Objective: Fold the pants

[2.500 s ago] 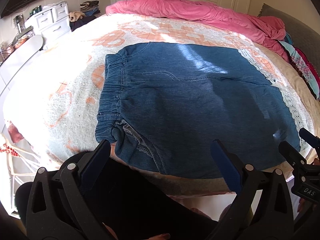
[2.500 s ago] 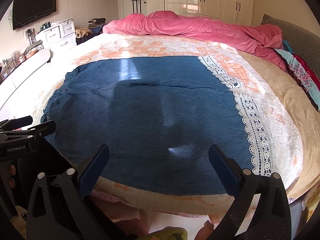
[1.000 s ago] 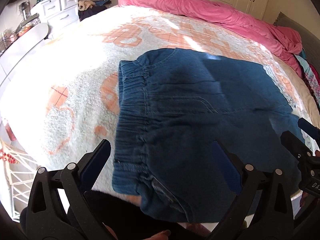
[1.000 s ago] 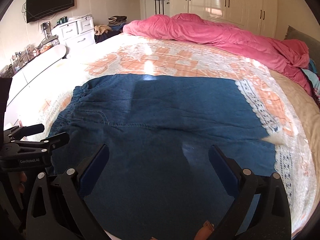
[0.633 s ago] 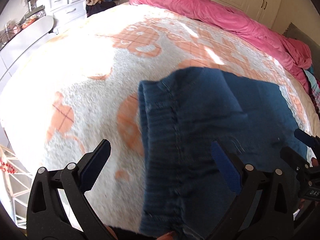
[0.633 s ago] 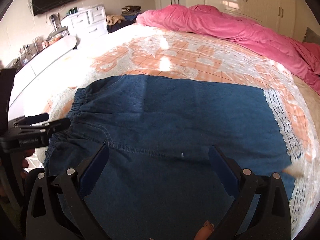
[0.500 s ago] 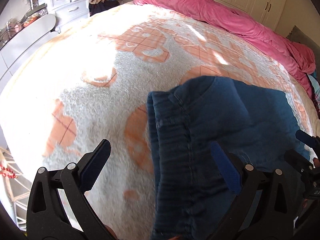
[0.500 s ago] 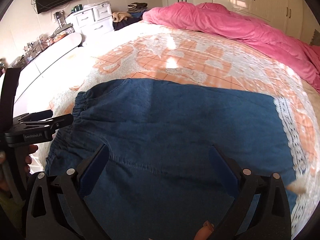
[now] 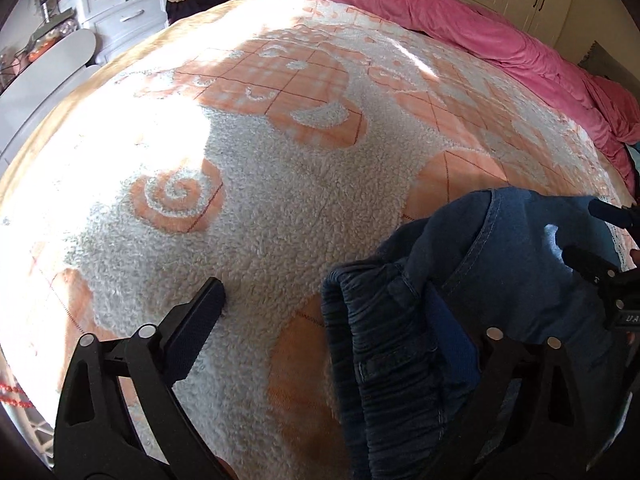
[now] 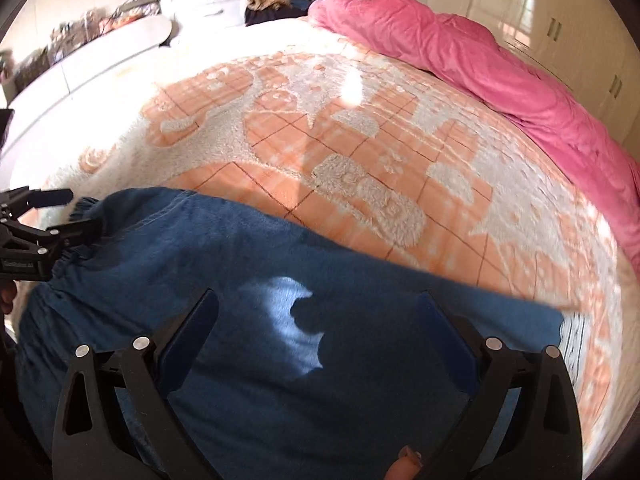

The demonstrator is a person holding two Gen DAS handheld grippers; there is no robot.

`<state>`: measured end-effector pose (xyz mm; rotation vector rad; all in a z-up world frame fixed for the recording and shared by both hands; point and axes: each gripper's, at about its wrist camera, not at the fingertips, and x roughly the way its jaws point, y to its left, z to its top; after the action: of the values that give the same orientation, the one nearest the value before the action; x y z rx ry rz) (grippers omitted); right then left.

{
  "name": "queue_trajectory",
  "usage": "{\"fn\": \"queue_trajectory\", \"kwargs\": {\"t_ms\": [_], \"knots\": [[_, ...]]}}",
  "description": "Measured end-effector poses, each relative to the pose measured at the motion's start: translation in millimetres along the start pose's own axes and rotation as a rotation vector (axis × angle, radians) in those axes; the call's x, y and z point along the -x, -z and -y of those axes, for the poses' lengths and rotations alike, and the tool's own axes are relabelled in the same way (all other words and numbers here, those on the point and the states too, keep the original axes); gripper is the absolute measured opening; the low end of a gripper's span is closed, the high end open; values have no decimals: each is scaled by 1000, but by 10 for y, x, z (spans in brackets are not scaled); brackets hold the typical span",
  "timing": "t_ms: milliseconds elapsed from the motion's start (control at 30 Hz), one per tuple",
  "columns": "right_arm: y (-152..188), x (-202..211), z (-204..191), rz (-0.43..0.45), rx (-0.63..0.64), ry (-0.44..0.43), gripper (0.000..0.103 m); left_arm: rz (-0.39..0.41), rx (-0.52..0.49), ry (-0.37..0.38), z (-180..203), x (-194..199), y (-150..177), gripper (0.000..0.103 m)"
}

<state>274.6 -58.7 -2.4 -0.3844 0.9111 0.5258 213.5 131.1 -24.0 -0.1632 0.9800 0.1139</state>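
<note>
The blue denim pants (image 10: 280, 320) fill the lower half of the right wrist view, lying on the fleecy orange-and-white blanket (image 9: 248, 200); in the left wrist view their gathered elastic waistband (image 9: 372, 340) bunches at the lower right. The left gripper (image 9: 328, 320) has just been closing a little, yet its jaws stand wide: the waistband sits between them against the right-hand finger (image 9: 452, 344) (whether that pad presses the cloth I cannot tell), the other finger over bare blanket. The right gripper (image 10: 316, 328) is spread wide above the denim, gripping nothing. A pink duvet (image 10: 480, 64) lies at upper right, white drawers (image 9: 120, 4) at upper left.
</note>
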Motion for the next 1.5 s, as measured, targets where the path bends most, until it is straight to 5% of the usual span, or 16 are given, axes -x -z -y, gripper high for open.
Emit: {"fn": "queue_trajectory", "kwargs": {"t_ms": [33,133,200,567,800,933,1500], "knots": [[-36,-54,9,-6,17,-11,99,3,-5,8,11,-3,0,81],[-153,-155,-55,-10,81,-21,99,3,-39,64,98,-2,13,41],[-221,-218,-100,-10,111,-21,99,20,-74,54,169,27,36,32],[-390,-519,-307,-86,289,-69,97,117,-122,91,236,385,88,23],[-232,-388,-531,-5,343,-161,30,157,-163,105,330,577,155,23],[-139,-224,-555,37,289,-106,11,148,-133,123,240,549,153,23],[654,1253,-500,288,61,-158,9,257,-166,207,357,1197,686,24]]}}
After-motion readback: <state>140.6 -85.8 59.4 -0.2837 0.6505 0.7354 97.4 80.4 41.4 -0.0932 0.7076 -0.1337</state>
